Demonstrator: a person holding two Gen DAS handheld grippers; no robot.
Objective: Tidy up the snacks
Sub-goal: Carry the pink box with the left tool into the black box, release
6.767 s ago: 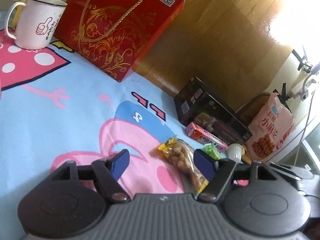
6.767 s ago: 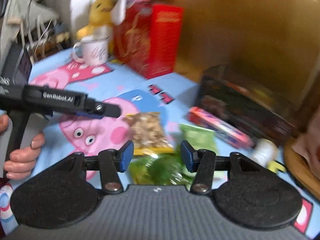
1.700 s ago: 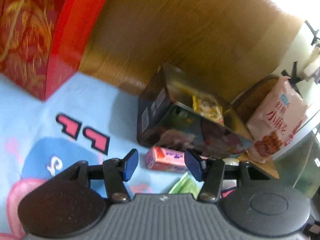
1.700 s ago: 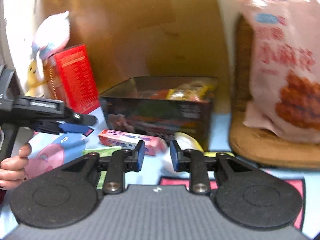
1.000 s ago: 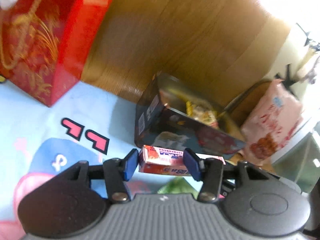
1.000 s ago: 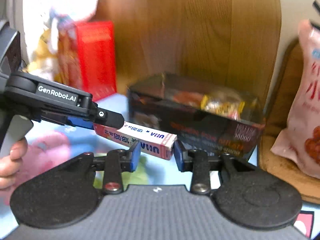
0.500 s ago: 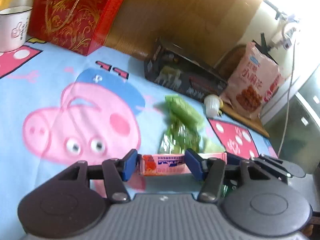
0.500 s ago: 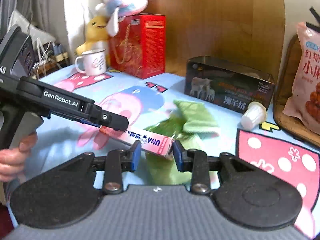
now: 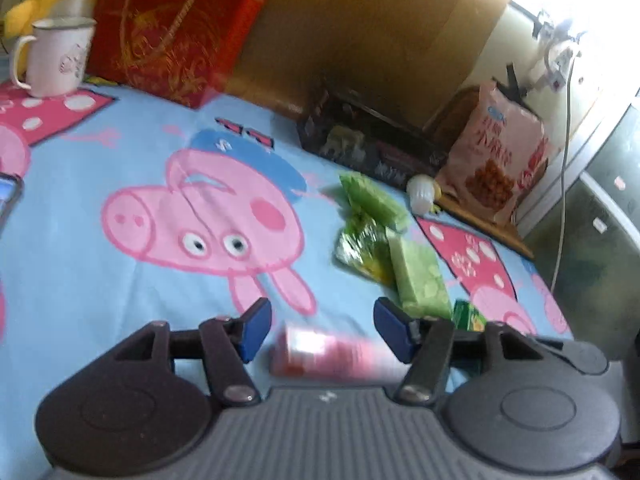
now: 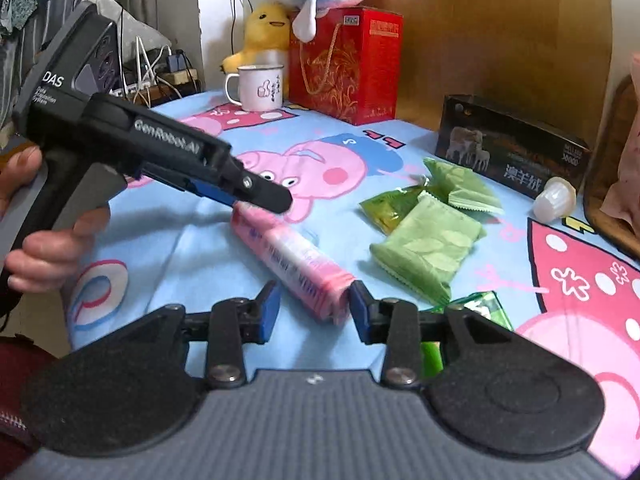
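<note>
A long pink snack box (image 10: pixel 292 260) lies blurred on the cartoon bedsheet (image 10: pixel 180 248). One end sits between the fingers of my right gripper (image 10: pixel 314 312). Its jaws are opening, and a gap shows beside the left pad. My left gripper (image 10: pixel 264 196) hovers over the box's far end. In the left wrist view the same pink box (image 9: pixel 332 354) shows low between the fingers of the left gripper (image 9: pixel 325 330). These jaws are opening too, and the pads stand off it. Several green snack packets (image 10: pixel 424 248) lie to the right.
A dark open box (image 10: pixel 512 148) with snacks stands against the wooden headboard, with a white jelly cup (image 10: pixel 554 198) beside it. A pink snack bag (image 9: pixel 496 156) leans at the right. A red gift box (image 10: pixel 344 64), a mug (image 10: pixel 258 86) and plush toys stand at the back left.
Both grippers carried the pink box from near the dark box to the near side of the sheet. Both sets of jaws have widened, and the box has dropped out of their hold.
</note>
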